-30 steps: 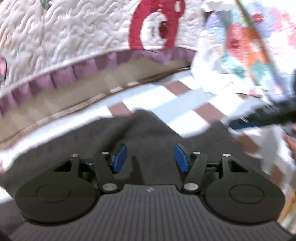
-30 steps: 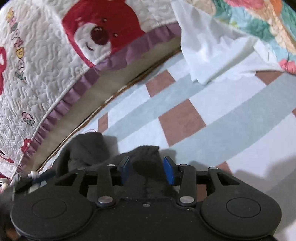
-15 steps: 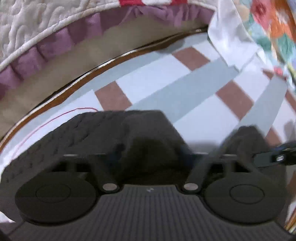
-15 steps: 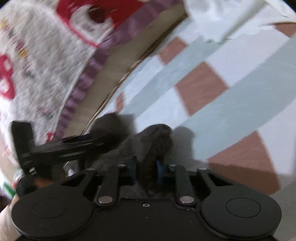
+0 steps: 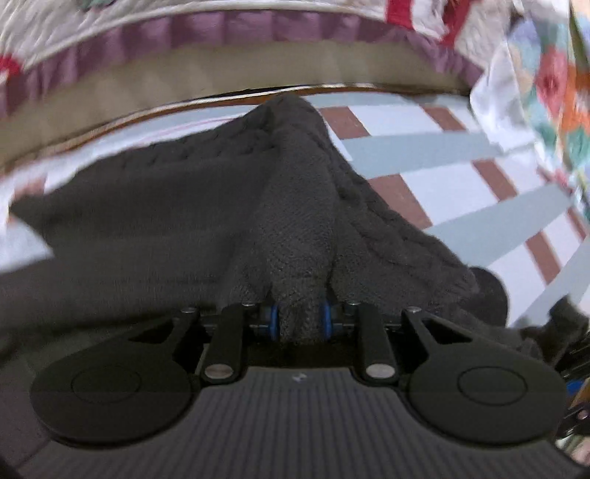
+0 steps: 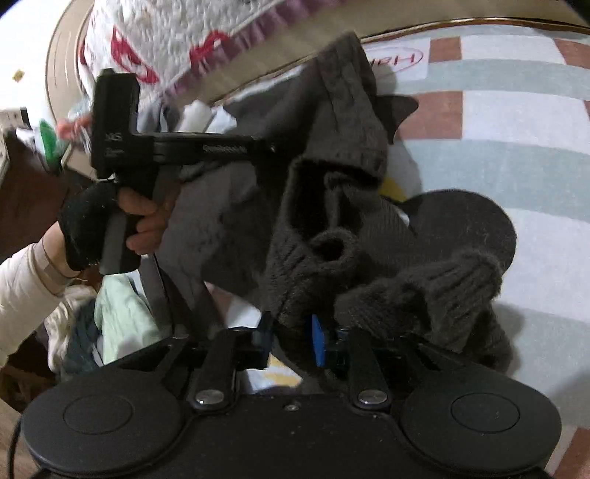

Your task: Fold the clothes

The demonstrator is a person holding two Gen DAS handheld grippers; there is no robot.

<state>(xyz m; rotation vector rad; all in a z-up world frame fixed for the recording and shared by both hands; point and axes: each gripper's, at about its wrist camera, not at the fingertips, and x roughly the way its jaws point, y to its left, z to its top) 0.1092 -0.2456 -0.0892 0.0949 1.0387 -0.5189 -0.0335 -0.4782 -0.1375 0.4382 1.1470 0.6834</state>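
Checked bed sheet (image 5: pixel 461 191): spreads under everything, lies bare and open toward the right. White quilt (image 5: pixel 221 33) with purple ruffle: borders the sheet's far edge. Floral cover (image 5: pixel 560 92): crowds the right edge. Dark grey knit sweater (image 5: pixel 184 206): hangs bunched above the sheet, strung between both tools, one cuff drooping. Left hand-held gripper (image 5: pixel 298 324): has just been closing, clamps a thick fold of sweater between narrow-set pads. Right hand-held gripper (image 6: pixel 291 339): has just been opening a little, pinches another fold. Left hand (image 6: pixel 143 221), in a dark glove: wraps the left handle. Loose clothes (image 6: pixel 118 317): lie heaped beside the bed, low left.
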